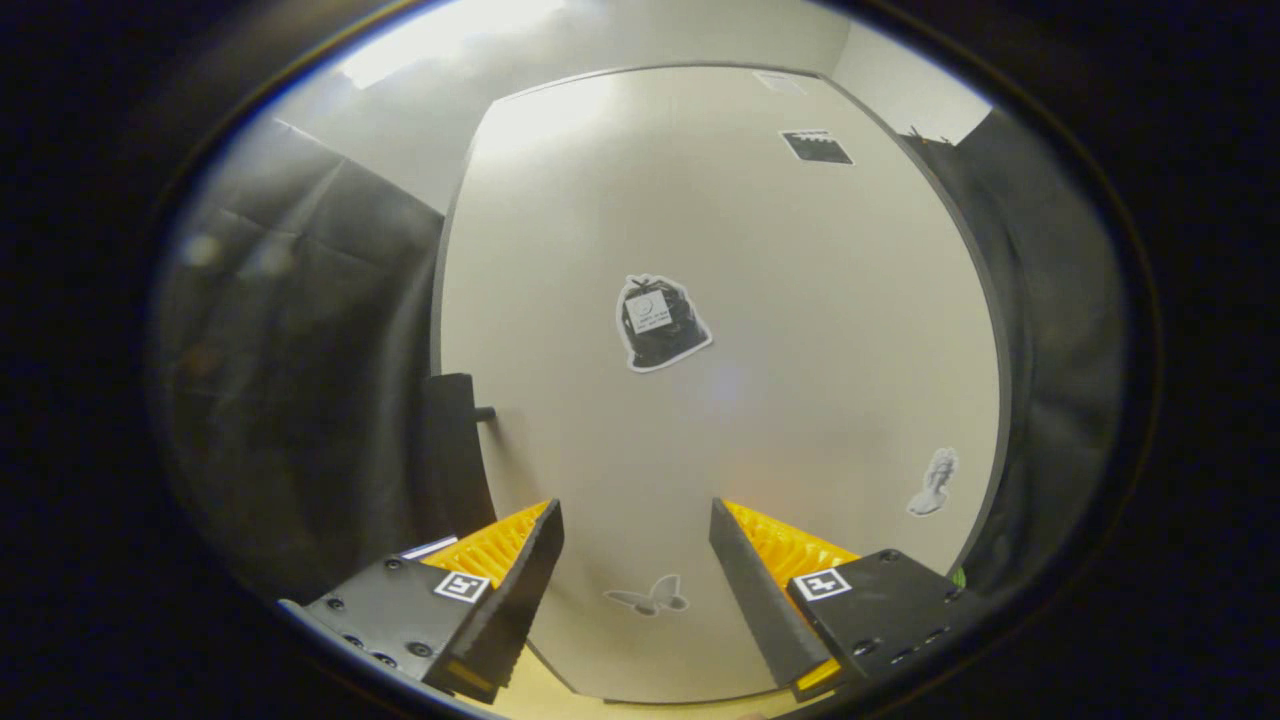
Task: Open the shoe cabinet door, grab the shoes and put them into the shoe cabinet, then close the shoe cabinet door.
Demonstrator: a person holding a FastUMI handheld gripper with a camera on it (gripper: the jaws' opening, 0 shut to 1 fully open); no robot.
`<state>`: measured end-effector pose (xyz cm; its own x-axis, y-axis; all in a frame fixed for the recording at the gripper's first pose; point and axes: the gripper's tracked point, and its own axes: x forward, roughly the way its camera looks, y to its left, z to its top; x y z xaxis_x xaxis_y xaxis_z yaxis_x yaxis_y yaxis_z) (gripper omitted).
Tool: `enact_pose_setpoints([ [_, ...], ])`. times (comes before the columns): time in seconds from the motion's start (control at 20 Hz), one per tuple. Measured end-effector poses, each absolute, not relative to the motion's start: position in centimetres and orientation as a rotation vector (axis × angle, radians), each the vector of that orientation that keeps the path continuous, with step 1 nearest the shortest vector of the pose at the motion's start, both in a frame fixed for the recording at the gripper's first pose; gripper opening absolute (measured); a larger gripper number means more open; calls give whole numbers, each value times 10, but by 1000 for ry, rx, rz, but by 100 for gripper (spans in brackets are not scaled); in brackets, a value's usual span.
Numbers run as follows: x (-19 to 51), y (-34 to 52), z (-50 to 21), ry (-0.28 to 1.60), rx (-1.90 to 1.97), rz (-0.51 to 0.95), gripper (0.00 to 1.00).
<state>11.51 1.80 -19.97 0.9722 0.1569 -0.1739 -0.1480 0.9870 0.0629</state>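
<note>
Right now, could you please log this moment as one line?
stage: approach | pale flat cabinet door: closed | black handle: ungrasped | gripper: open, empty

**Handheld gripper body, seen from its own camera**

The gripper [636, 545] had two wedge-shaped fingers [525, 590] with ribbed inner faces, like rows of fine ridges. Each finger joined a flat, dark mounting block [400, 610] fastened with small round screws. A small square black-and-white marker [462, 586] sat on each block, close to where its finger began. The fingers stood apart.
</note>
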Motion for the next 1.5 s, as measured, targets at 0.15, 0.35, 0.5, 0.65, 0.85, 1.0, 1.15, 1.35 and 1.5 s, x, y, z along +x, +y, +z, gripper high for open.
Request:
enact_pose_setpoints([
  [0.15, 115, 18, -201, 182, 42, 151, 94],
  [0.35, 115, 18, -202, 175, 18, 142, 94],
  [0.5, 116, 18, -202, 187, 24, 136, 94],
  [0.65, 116, 15, -204, 207, 41, 133, 94],
  [0.85, 103, 3, -188, 187, 27, 109, 94],
  [1.0, 89, -15, -162, 147, 26, 88, 94],
  [1.15, 68, -44, -130, 115, 3, 72, 94],
  [1.35, 35, -95, -86, 58, -34, 50, 94],
  [1.5, 14, -144, -60, 29, -16, 40, 95],
])
